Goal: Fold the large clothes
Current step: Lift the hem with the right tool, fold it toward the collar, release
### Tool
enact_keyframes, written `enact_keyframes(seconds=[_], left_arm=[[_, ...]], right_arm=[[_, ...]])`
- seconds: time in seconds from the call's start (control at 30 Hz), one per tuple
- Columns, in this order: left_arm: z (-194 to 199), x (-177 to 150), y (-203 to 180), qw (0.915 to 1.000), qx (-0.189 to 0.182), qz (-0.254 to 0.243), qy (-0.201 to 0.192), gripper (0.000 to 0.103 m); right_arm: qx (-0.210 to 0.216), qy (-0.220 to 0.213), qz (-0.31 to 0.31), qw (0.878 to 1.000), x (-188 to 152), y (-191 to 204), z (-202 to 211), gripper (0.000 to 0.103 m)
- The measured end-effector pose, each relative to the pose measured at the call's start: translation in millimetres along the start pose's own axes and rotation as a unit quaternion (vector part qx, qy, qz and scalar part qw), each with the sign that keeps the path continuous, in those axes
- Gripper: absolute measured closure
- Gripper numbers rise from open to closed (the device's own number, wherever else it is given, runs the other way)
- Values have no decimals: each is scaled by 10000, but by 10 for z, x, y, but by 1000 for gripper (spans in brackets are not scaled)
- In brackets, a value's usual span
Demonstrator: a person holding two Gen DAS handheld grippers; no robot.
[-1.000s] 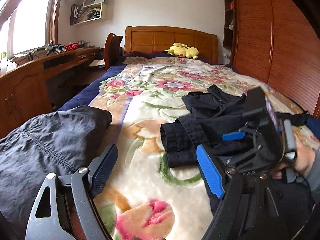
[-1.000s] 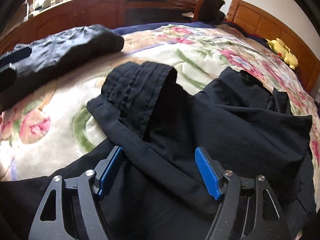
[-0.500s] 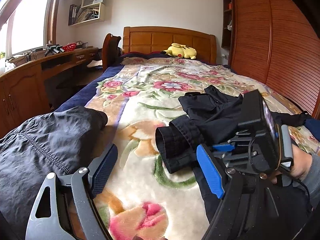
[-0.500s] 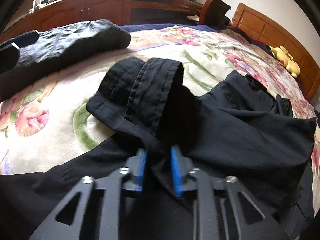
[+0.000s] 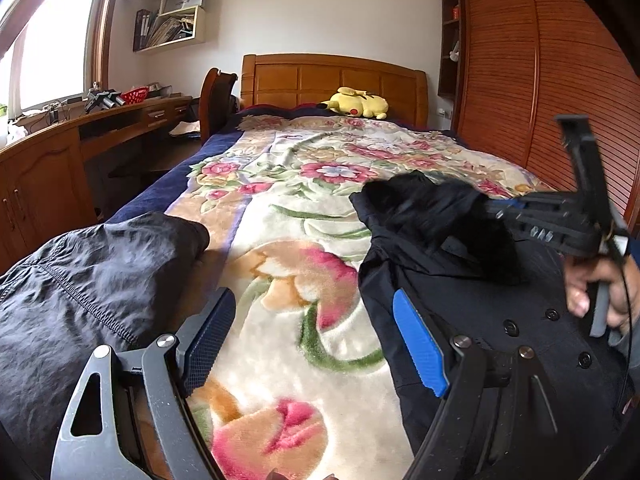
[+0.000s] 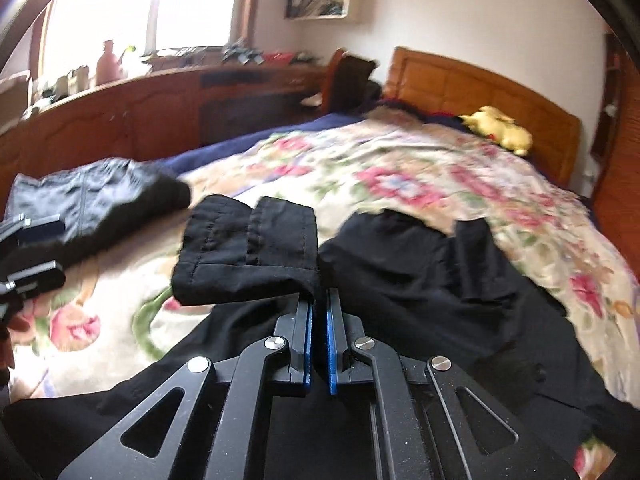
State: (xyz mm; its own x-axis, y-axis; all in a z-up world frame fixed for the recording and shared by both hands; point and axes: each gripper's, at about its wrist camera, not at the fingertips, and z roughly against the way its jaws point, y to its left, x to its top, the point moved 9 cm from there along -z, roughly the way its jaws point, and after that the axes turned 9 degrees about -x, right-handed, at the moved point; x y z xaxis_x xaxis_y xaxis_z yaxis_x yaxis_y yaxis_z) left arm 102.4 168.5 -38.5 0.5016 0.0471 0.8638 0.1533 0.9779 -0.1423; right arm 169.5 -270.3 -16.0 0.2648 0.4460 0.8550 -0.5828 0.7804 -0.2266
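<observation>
A black buttoned shirt [image 5: 500, 312] lies spread on the floral bedspread [image 5: 288, 216]. My right gripper [image 6: 319, 300] is shut on the shirt's sleeve near its cuff [image 6: 248, 252] and holds it lifted above the bed. In the left wrist view the right gripper [image 5: 492, 210] shows at the right, with the lifted sleeve [image 5: 432, 208] hanging from it. My left gripper [image 5: 312, 332] is open and empty, low over the bedspread just left of the shirt's edge. The left gripper's fingers [image 6: 32, 252] show at the left edge of the right wrist view.
A dark grey garment [image 5: 80, 280] lies bunched on the bed's left side. A yellow plush toy [image 5: 356, 106] sits by the wooden headboard [image 5: 332, 80]. A wooden desk [image 5: 52, 148] and chair [image 5: 216, 100] stand left, a wardrobe [image 5: 540, 80] right.
My right gripper closed on the sleeve, then lifted it up off the bed. The left gripper stayed open and shifted slightly forward.
</observation>
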Motion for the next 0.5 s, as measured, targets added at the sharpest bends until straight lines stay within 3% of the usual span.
enact_keyframes(seconds=[0.5], left_arm=[[-49,220,-622,9987,-465,-191,-130,21]], right_arm=[[-1297,-11,-884,9876,-461,-877,774,97]])
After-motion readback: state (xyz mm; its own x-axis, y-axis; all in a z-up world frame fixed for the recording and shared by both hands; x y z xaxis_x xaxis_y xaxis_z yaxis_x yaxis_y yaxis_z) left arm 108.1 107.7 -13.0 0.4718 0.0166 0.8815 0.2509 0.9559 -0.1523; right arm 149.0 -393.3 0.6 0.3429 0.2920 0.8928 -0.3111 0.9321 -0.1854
